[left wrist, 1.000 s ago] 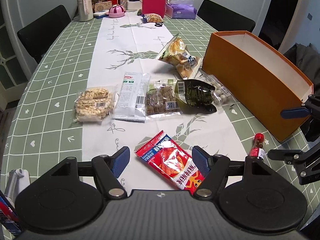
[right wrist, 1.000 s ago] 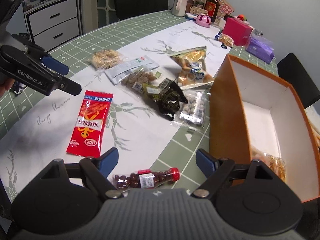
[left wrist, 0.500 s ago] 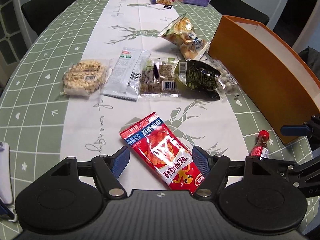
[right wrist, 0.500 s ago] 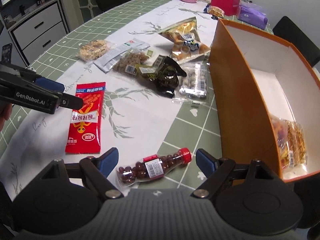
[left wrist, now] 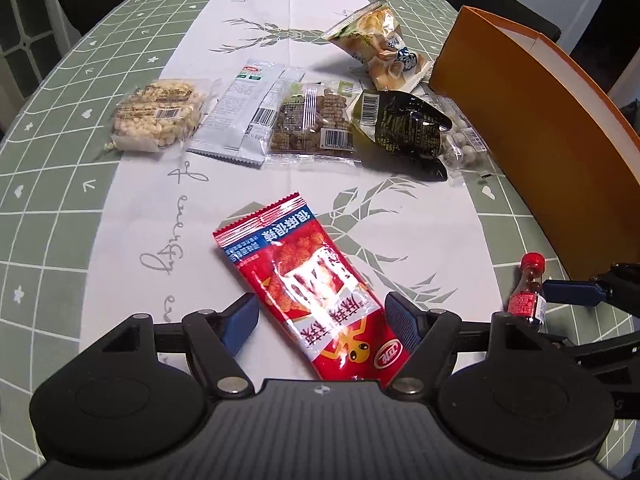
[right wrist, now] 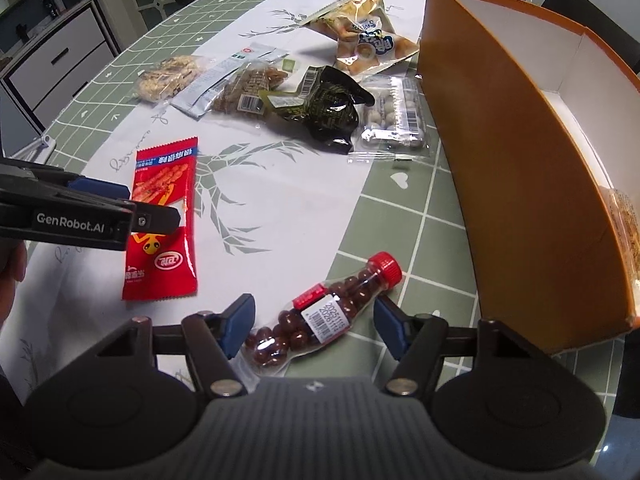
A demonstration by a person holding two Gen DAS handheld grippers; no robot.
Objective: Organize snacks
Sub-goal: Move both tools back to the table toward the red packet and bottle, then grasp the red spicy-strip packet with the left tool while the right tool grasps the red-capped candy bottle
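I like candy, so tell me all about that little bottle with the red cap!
The little bottle is clear plastic with a red cap, a red-and-white barcode label, and round dark brown candies inside. It lies on its side on the green checked tablecloth, cap pointing toward the orange box, between the open right claw's blue fingers.

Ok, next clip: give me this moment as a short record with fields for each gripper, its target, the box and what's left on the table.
left gripper: open, fingers either side of the red snack packet, lying flat
right gripper: open, fingers either side of the candy bottle, lying on its side
orange box: open top, on the table beside the bottle, one packet already inside
still out: puffed rice pack, white packet, black packet
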